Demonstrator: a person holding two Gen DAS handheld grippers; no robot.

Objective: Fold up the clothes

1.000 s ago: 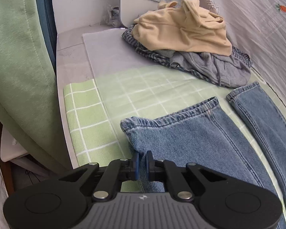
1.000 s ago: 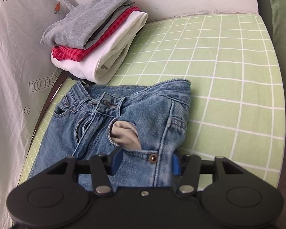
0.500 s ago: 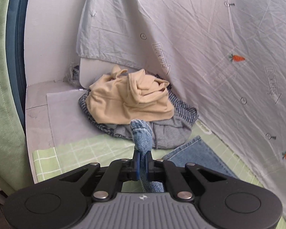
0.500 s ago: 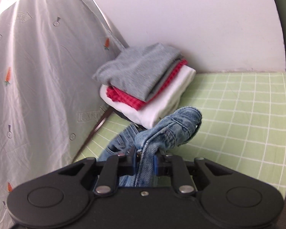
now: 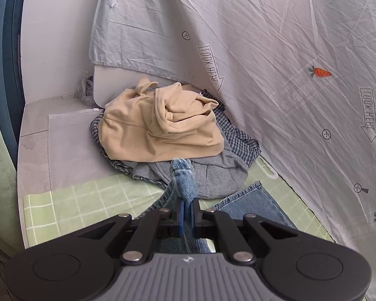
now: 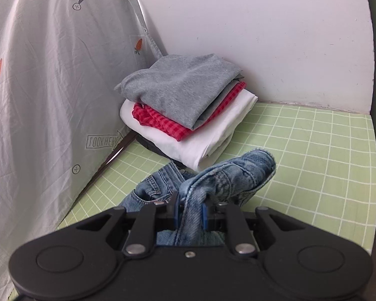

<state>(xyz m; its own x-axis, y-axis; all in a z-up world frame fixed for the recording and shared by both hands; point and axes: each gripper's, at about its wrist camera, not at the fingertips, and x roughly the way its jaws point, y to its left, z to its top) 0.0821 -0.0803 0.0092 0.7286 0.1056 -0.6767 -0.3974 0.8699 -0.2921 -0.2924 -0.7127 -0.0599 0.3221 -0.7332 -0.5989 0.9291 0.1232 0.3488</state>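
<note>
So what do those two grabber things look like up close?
Both are black plastic with two round discs at the back and silver screw heads on their linkage bars. The jaws have blue pads. The left gripper has a ribbed grey plate with a tiny logo in the middle; the right gripper is plain black with one small centre screw.

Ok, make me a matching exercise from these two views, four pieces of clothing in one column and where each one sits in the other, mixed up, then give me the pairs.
Things:
1. beige top
2. grey folded top
3. white folded garment
4. jeans

Places:
A. lowest of the three light layers of the folded stack
B. on top of the unfolded heap
C. pinched in both grippers
D. on top of the folded stack

Pairs: 1-B, 2-D, 3-A, 4-C. The left gripper holds one denim edge, the right gripper the waist end.
</note>
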